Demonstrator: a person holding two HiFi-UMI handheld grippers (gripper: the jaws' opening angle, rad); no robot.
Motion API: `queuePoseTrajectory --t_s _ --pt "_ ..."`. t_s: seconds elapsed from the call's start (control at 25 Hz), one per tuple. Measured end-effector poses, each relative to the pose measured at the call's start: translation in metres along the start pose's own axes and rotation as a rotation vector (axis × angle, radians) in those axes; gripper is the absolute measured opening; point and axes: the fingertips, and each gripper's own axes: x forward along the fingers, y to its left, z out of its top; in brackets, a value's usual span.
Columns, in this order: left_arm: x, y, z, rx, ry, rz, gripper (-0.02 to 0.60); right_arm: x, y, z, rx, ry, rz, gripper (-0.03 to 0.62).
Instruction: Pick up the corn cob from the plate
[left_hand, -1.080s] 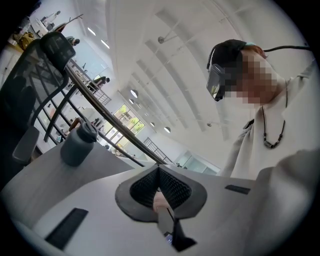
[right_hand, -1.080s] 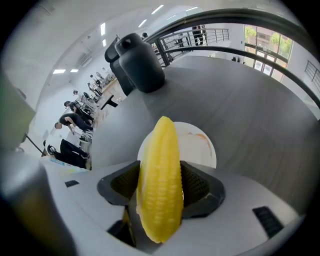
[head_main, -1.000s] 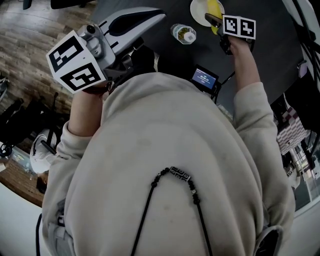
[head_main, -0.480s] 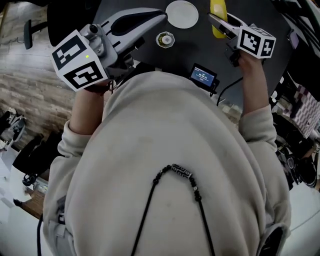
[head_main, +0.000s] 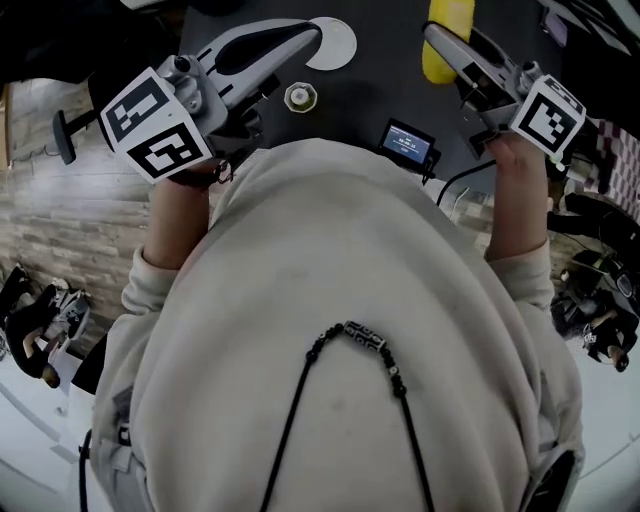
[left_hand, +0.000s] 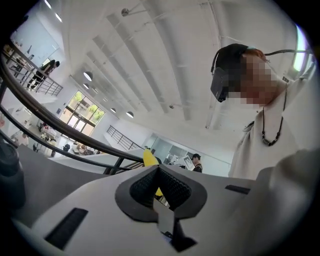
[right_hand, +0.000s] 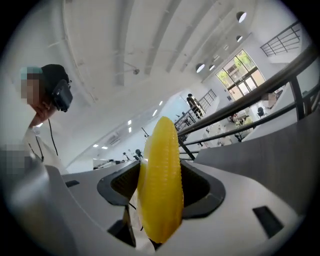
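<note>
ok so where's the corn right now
The corn cob is gripped between the jaws of the right gripper, at the top right of the head view, off the white plate that lies to its left.

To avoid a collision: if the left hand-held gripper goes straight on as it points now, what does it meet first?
Probably the corn cob held by the right hand-held gripper; depth is unclear, so it may pass.
</note>
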Motion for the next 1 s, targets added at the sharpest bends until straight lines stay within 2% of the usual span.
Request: queuePoseTrajectory --t_s 0.4,1.0 --pt "0.01 -0.03 0.013 0.053 0.029 -0.09 0.002 -0.045 0.082 0.035 -0.108 -0.167 0.07 0.259" --pt "0.016 -0.027 0.006 0.029 0.061 -0.122 0.002 -0.048 0.097 0.043 -0.131 -0.204 0.083 0.259"
